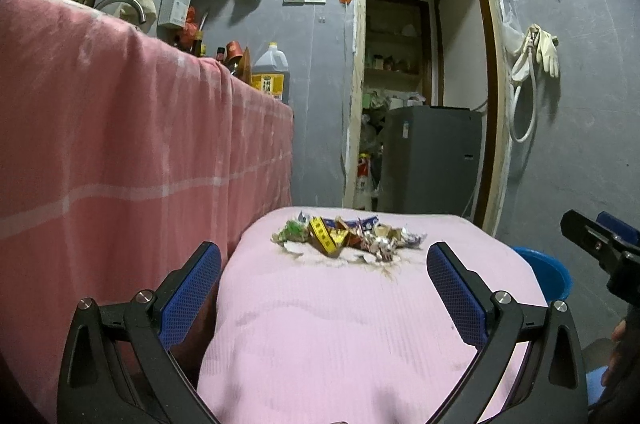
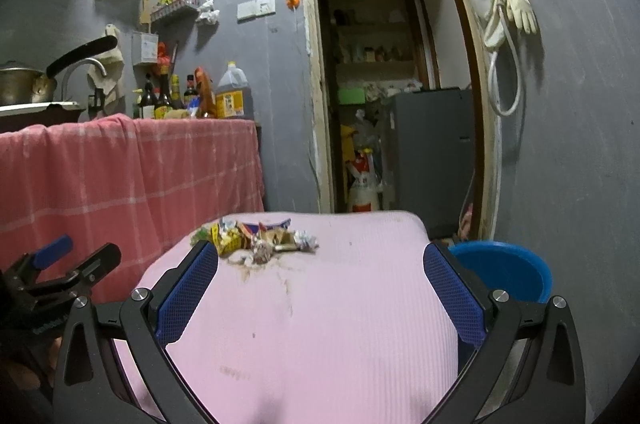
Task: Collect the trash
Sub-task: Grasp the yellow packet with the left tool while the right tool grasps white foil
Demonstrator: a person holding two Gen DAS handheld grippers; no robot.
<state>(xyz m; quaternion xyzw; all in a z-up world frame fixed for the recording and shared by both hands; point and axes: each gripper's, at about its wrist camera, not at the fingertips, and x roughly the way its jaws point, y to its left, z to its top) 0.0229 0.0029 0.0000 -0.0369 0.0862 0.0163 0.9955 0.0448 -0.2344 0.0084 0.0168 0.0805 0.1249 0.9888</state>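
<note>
1. The pink-covered bench [image 1: 360,324] is bare across its near half; its far edge lies just past the trash pile [image 1: 348,236].
2. A red checked cloth [image 1: 120,144] hangs along the left, and a blue bucket [image 2: 508,268] sits beyond the right edge.
3. The left claw [image 1: 324,260] is spread wide and empty, the pile ahead between its fingers.
4. The right claw [image 2: 320,264] is also spread and empty, the pile far-left of centre.

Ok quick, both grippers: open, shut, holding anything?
Left gripper: open, empty, short of the trash pile.
Right gripper: open, empty.
</note>
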